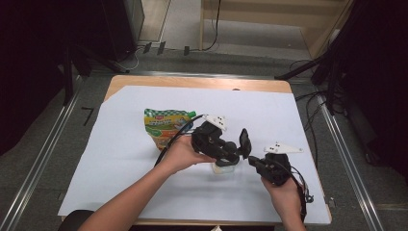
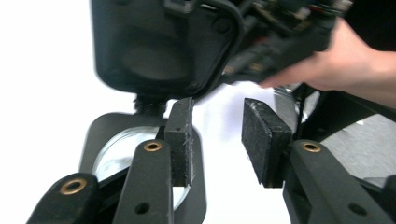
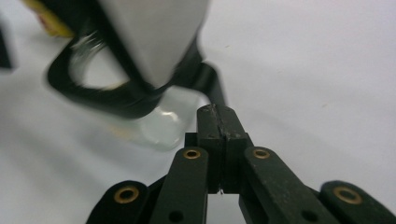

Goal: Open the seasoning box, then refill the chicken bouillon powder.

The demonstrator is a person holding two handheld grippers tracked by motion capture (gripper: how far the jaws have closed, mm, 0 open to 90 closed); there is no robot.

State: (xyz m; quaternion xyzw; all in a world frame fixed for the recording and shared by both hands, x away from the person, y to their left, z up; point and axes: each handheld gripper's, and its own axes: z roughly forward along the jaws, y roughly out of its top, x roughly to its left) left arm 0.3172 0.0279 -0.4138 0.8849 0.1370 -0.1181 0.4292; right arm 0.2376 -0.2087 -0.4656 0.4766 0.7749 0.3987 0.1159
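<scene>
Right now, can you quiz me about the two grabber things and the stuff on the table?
1. True or false: the left gripper's jaws are squeezed tightly together.
2. What lies on the white sheet just past the left hand?
A) a green and yellow pouch
B) a red cup
C) a banana
3. Fill in the gap: the right gripper's jaws are ____.

Key: 1 false, there is a gap between the pads. 2 A. 3 shut.
</scene>
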